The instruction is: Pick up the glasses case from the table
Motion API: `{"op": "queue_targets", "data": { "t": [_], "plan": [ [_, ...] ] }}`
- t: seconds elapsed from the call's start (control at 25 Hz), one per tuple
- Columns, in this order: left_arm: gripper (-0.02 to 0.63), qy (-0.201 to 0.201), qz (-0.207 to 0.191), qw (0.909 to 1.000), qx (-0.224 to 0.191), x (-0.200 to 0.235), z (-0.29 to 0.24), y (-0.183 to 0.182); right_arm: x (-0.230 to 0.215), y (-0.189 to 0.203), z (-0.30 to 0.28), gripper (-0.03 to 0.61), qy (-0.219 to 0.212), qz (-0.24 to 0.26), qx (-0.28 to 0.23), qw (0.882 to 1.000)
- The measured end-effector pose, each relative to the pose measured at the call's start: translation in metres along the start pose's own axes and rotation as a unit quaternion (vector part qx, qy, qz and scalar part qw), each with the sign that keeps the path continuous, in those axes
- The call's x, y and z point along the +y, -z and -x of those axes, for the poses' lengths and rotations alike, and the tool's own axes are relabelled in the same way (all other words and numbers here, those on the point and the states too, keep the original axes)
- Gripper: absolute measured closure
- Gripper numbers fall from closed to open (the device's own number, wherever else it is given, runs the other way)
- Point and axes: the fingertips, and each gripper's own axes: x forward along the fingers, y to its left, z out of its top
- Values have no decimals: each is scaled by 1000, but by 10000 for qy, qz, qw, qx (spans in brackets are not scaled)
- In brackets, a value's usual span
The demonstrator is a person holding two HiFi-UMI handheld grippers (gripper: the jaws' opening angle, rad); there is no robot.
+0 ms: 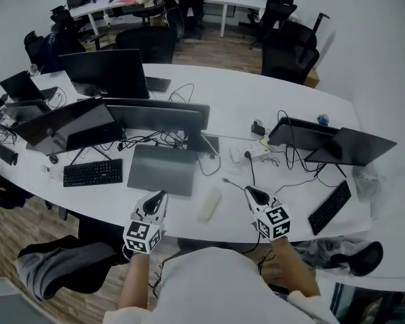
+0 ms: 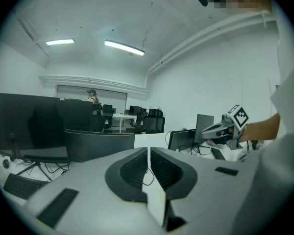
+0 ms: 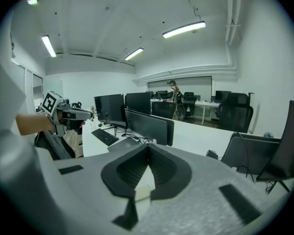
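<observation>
Squarely between the two tools, a pale glasses case point(image 1: 209, 206) lies flat on the white bench point(image 1: 270, 103). It sits near the front edge, just right of a closed grey laptop point(image 1: 163, 169). Its long axis runs away from the person, with the far end tipped slightly to the right in the head view. The left hand-held gripper point(image 1: 159, 198) and the right hand-held gripper point(image 1: 249, 192) flank the case without touching it. Each has its jaws pressed together on nothing.
</observation>
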Motion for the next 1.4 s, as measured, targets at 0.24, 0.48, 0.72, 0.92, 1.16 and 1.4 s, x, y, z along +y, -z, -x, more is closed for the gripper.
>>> {"op": "queue_targets", "data": {
  "t": [0.24,0.48,0.72,0.92,1.16,1.4],
  "plan": [
    [340,517,350,9976,302,-9,-8,7,2,-2,2,578,39,-17,-34,10000],
    [258,763,268,9950,583,-23,-20,17,-8,10,8,578,176,-116,39,9998],
    [252,774,309,9940,710,-29,-35,24,-13,20,14,578,227,-171,113,9995],
    [249,950,244,9907,941,-42,-57,36,-20,31,17,578,270,-255,205,9991],
    [245,1153,83,9841,1350,-63,-91,60,-25,49,15,578,261,-369,384,9982],
    [245,1267,23,9752,1815,-81,-124,98,-31,70,11,578,217,-474,566,9970]
  ]
}}
